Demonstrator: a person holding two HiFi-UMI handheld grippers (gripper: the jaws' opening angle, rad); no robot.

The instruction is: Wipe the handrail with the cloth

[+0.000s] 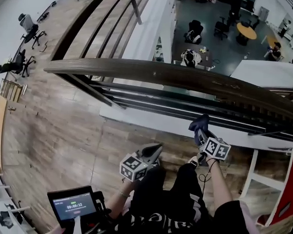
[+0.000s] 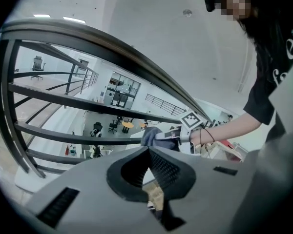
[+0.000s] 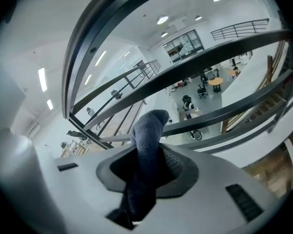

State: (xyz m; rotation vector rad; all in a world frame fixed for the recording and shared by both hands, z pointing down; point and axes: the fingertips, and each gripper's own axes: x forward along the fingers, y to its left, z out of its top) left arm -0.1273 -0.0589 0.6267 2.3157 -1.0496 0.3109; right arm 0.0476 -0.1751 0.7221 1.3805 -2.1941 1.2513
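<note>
The handrail above the right gripper was dark, smooth and faintly glossy, over dark metal bars. The cloth it clamped was matt, napped blue-grey fabric. Its shell was matt grey plastic, and the floor beneath was wood-grain plank.

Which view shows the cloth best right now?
The right gripper view: the blue cloth fills the centre, pinched between the jaws of the right gripper and sticking up past them. The head view shows only a dark tuft at that gripper; the left gripper view shows it small and far off.
</note>
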